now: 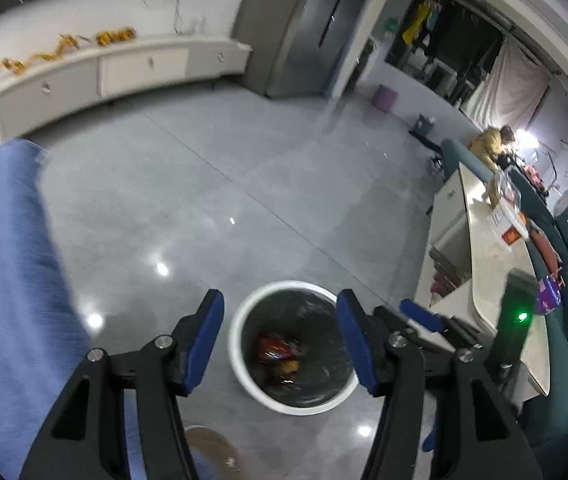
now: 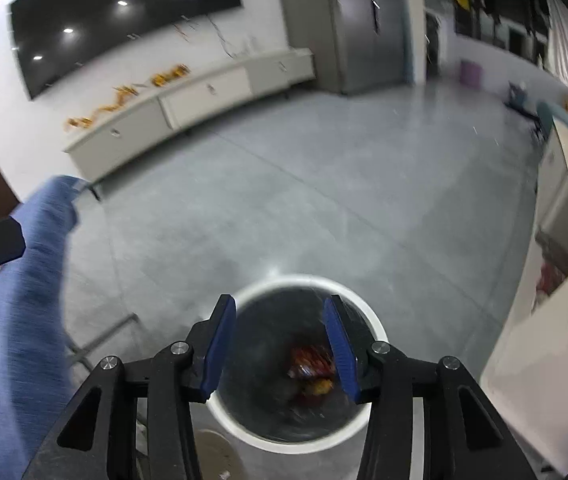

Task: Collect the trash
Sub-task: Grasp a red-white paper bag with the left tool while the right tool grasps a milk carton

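While both tools, left tool (image 1: pixel 280 336) and right tool (image 2: pixel 280 346), hang spread and empty, snack wrappers (image 2: pixel 310 362) lie inside the white-rimmed bin (image 2: pixel 358 300).

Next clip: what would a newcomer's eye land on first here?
The white-rimmed trash bin with a dark liner, on the grey floor right below both open, empty hand-held grippers, left and right. Red-orange snack wrappers lie at its bottom. A blue cloth fills the left edge.
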`<control>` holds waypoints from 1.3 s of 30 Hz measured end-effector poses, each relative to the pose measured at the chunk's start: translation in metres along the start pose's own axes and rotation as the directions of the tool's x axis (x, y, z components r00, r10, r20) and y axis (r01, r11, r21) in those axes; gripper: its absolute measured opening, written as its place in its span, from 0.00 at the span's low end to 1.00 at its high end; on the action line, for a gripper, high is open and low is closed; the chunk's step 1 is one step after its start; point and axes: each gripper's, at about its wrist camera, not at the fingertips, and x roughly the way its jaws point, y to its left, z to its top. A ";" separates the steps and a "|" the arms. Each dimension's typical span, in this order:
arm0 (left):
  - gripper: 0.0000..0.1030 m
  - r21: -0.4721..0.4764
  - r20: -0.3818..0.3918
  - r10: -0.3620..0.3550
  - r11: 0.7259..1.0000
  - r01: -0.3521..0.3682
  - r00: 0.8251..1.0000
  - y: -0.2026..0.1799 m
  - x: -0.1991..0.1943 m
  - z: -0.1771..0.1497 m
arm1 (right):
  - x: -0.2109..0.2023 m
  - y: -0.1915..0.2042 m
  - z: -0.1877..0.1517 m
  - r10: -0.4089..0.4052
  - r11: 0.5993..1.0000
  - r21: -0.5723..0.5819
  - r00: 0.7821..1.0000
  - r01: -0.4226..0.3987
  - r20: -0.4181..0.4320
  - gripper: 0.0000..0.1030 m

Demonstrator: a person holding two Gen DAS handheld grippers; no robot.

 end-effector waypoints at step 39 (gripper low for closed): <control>0.54 -0.459 0.008 0.434 0.802 -0.382 0.901 0.387 -0.234 -0.155 | 0.003 0.475 -0.018 0.519 0.722 -0.308 0.779 -0.620 -0.352 0.52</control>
